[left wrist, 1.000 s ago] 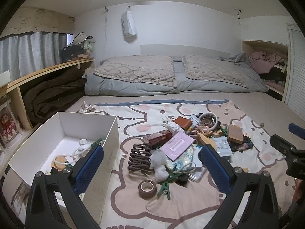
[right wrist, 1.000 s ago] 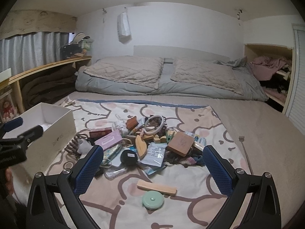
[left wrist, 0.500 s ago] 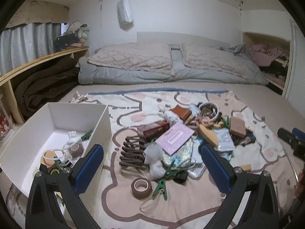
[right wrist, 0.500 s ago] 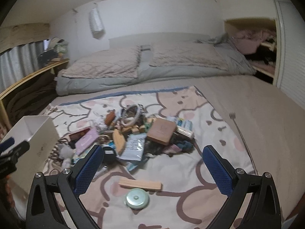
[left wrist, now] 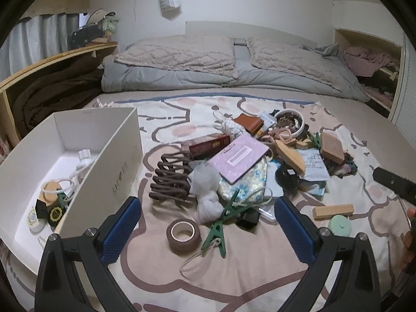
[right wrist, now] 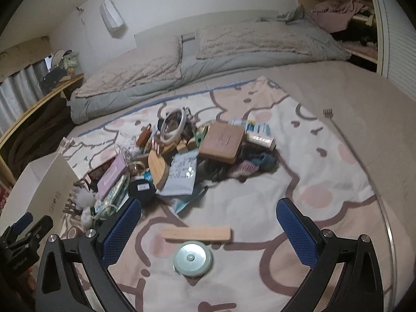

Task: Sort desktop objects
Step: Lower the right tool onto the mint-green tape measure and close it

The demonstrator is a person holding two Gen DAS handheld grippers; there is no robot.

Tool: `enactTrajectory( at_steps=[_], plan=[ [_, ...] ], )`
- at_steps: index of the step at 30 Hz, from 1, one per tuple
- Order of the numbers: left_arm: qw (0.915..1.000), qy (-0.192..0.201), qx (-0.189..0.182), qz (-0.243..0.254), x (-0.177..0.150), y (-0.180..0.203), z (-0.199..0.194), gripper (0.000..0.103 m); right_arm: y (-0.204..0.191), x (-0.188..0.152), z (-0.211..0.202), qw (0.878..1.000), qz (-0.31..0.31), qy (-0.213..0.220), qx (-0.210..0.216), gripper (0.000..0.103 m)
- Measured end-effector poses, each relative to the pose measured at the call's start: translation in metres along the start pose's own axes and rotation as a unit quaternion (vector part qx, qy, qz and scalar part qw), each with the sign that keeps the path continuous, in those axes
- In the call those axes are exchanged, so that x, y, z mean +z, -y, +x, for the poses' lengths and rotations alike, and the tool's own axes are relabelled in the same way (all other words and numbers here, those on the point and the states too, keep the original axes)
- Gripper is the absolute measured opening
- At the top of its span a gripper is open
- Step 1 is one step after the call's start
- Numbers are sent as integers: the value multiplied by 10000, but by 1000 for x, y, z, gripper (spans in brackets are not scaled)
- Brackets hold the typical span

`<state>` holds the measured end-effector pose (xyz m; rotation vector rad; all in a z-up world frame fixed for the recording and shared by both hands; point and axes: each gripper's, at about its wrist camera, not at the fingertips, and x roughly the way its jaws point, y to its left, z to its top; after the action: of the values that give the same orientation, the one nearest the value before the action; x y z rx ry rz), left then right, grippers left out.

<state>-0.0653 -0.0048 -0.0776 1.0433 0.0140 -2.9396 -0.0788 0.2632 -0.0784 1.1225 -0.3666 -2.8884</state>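
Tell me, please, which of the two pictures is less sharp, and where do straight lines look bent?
Right wrist view: motion blur smears the yarn-like bundle and the blanket pattern. Left wrist view: sharper; the print on the purple card shows clearly. Both views: fisheye curves the wooden shelf edge, with dark corners.

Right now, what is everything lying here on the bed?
Box: one, white, left, holding small items.
Tape roll: one, brown, near front.
Clothespin: one, green, beside the tape roll.
Hair claw: one, brown, beside the box.
Notebook: one, lilac, atop the pile.
Wooden block: one, pale, front.
Round tin: one, mint green, just in front of the block.
Blanket: one, cream-pink, beneath everything.
Left gripper: blue fingers, open, empty.
Right gripper: blue fingers, open, empty.
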Motion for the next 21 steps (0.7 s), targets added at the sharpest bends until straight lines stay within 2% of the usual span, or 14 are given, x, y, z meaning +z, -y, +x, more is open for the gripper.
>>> enactTrajectory(
  at_steps=[4, 10, 15, 21],
  plan=[
    [9999, -137, 51, -69, -7, -2, 9, 103, -7, -15, 14, 9996, -68, -239, -100, 103],
    [9997, -217, 46, -72, -15, -4, 15, 101, -9, -35, 32, 9982, -46, -597, -27, 103],
    [9996, -260, -53, 15, -21, 0, 16, 101, -3, -47, 40, 9973, 235, -696, 61, 103],
    [9994, -332, -60, 74, -26, 2, 20, 101, 2, -59, 49, 9954, 471, -830, 37, 85]
  ],
)
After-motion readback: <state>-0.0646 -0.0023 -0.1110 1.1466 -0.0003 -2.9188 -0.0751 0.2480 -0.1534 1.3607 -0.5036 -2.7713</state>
